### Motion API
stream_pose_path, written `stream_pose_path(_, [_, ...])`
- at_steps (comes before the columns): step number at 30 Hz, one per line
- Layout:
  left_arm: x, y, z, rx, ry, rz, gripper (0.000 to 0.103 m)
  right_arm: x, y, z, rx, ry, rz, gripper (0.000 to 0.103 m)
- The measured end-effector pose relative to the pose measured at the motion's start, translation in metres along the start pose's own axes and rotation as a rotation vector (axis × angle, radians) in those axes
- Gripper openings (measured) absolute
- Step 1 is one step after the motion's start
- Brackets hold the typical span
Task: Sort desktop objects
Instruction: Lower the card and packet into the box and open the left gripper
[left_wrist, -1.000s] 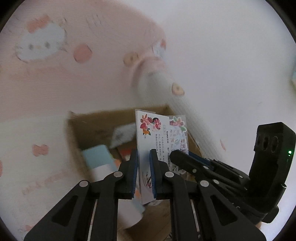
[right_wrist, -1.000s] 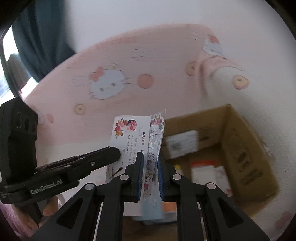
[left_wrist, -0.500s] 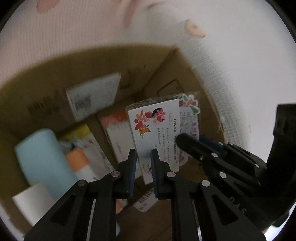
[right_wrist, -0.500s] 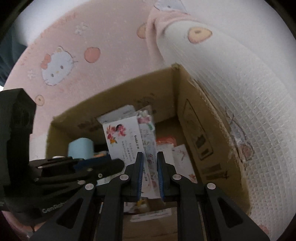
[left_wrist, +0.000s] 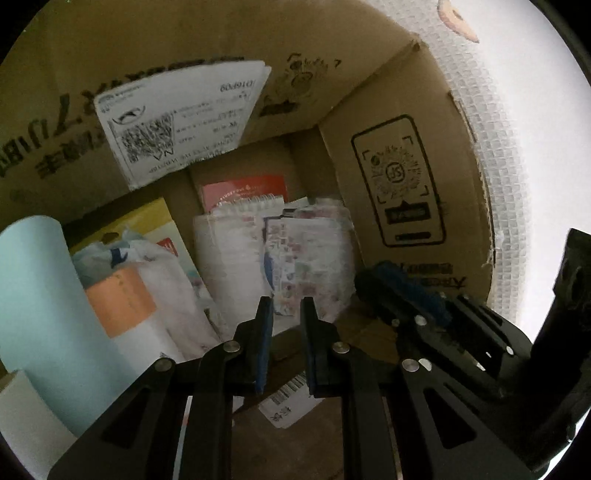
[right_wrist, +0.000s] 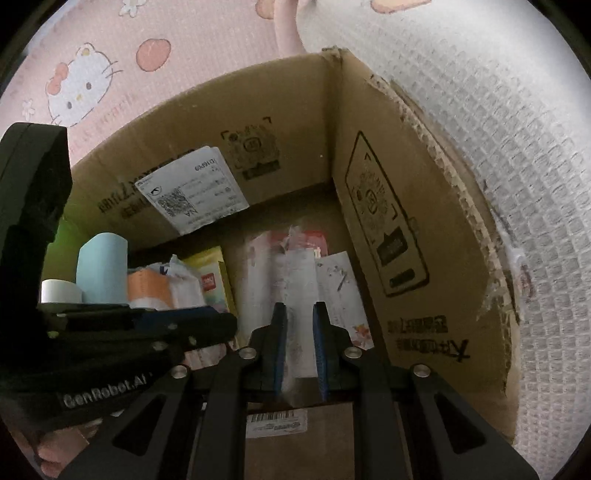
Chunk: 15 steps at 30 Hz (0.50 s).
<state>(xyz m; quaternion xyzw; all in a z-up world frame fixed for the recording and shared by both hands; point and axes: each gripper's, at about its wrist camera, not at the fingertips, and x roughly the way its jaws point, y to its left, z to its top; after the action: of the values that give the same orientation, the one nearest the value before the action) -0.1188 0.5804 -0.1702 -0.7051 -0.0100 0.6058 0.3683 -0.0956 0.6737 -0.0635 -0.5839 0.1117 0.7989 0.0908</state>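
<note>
Pink cartoon cloth (right_wrist: 155, 48) shows only from the right tongs (right_wrist: 299, 321), pinching a sticker sheet (right_wrist: 301, 280); left tongs (left_wrist: 286, 312) slightly spread.

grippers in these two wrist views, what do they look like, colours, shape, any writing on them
Both the left gripper and the right gripper are matte black, each with two slim fingers lined with blue pads and driven by angular linkage arms with triangular cut-outs and silver pivot pins. Seen from the right wrist view, the left gripper's side carries white "GenRobot.AI" lettering below a blocky black housing.
</note>
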Motion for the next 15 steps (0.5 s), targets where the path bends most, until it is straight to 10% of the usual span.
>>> stream_pose_path(15, [-0.025,-0.001,-0.001,-0.001,-0.064,-0.046,0.019,-0.018,-0.009,0.009,0.025,-0.033,-0.040,0.014])
